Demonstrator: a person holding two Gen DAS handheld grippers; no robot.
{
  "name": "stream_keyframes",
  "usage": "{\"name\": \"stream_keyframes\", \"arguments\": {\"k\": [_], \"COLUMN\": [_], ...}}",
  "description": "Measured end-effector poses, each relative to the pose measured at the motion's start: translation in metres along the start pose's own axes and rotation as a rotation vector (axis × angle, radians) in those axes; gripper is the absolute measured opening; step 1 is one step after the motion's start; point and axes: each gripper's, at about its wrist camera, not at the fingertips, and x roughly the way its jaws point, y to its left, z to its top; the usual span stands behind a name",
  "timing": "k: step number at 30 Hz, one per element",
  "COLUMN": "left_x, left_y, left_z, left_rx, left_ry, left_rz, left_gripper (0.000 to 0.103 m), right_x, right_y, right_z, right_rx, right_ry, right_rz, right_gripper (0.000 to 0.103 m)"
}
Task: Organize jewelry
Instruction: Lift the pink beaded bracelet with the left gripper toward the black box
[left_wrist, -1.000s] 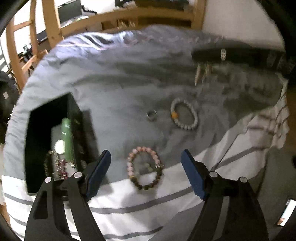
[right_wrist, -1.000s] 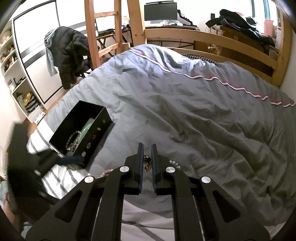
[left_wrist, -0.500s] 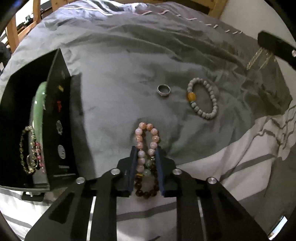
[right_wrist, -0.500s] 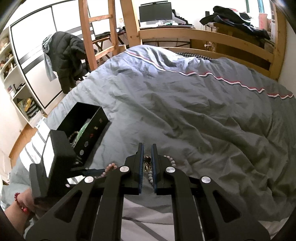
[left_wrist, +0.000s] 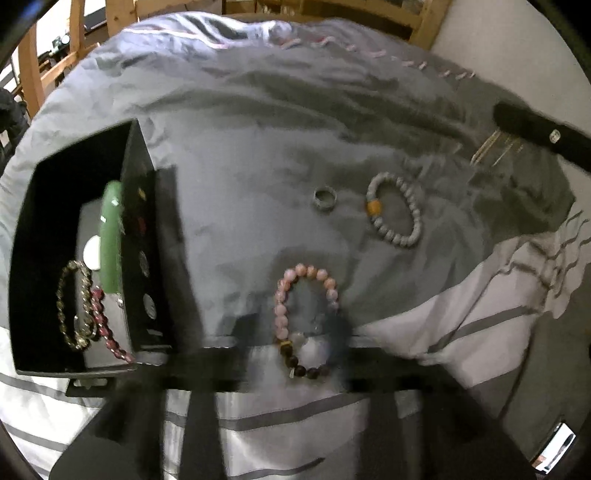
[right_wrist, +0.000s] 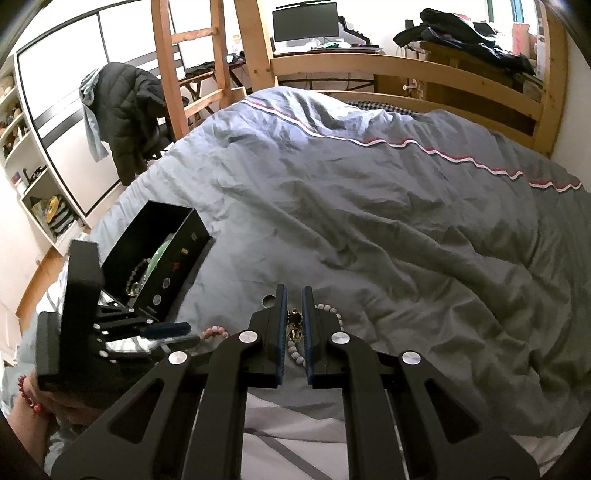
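A pink and dark bead bracelet (left_wrist: 301, 317) lies on the grey duvet. My left gripper (left_wrist: 295, 339) is blurred around it, so its jaws are unclear; it also shows in the right wrist view (right_wrist: 177, 332), where the fingers look close together beside the pink beads (right_wrist: 216, 331). The black jewelry box (left_wrist: 74, 254) at the left holds a green bangle (left_wrist: 110, 236) and beaded bracelets. A silver ring (left_wrist: 325, 197) and a grey bead bracelet (left_wrist: 395, 210) lie further out. My right gripper (right_wrist: 294, 325) is shut on small gold jewelry (right_wrist: 295, 325); it shows in the left wrist view (left_wrist: 532, 129).
The bed has a wooden frame (right_wrist: 406, 70) behind it. A black jacket (right_wrist: 125, 110) hangs at the left by white shelves (right_wrist: 33, 184). A striped white sheet (left_wrist: 277, 424) covers the near edge.
The left gripper went from wide open around the pink bracelet to pinching it, and is now blurred in motion, the bracelet rounder again. The right gripper kept hold of the gold jewelry.
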Motion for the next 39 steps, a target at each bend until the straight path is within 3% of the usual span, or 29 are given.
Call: {"name": "stream_keyframes", "arguments": {"k": [1, 3, 5, 6, 7, 8, 10, 20, 32, 39], "left_x": [0.001, 0.005, 0.015, 0.021, 0.025, 0.025, 0.022, -0.018, -0.075, -0.099], "left_y": [-0.005, -0.015, -0.018, -0.017, -0.017, -0.018, -0.019, -0.015, -0.004, 0.019], "left_z": [0.000, -0.001, -0.003, -0.003, -0.004, -0.004, -0.004, 0.001, 0.008, 0.008], "left_rx": [0.015, 0.061, 0.075, 0.071, 0.066, 0.069, 0.076, 0.056, 0.040, 0.008], "left_ry": [-0.008, -0.012, 0.017, 0.039, 0.055, 0.051, 0.046, -0.056, -0.196, -0.252], "left_rz": [0.010, 0.062, 0.076, 0.077, 0.072, 0.069, 0.043, -0.035, -0.058, -0.030], "left_gripper": [0.070, 0.069, 0.054, 0.039, 0.033, 0.028, 0.008, 0.008, 0.008, 0.008], "right_x": [0.001, 0.002, 0.002, 0.002, 0.002, 0.002, 0.002, 0.001, 0.002, 0.008], "right_y": [0.000, -0.001, 0.000, 0.001, 0.001, 0.001, 0.001, 0.001, 0.016, 0.037], "right_z": [-0.001, -0.003, -0.004, -0.005, -0.005, -0.005, -0.005, -0.005, 0.007, 0.016], "right_rx": [0.001, 0.003, 0.001, -0.001, -0.002, -0.002, -0.001, -0.009, -0.037, -0.070], "right_ry": [0.001, 0.004, 0.008, 0.008, 0.008, 0.008, 0.008, 0.006, 0.014, 0.018], "right_rz": [0.001, 0.002, 0.003, 0.004, 0.005, 0.005, 0.004, 0.002, -0.004, 0.001], "right_gripper": [0.009, 0.009, 0.009, 0.009, 0.009, 0.009, 0.009, 0.009, 0.009, 0.009]}}
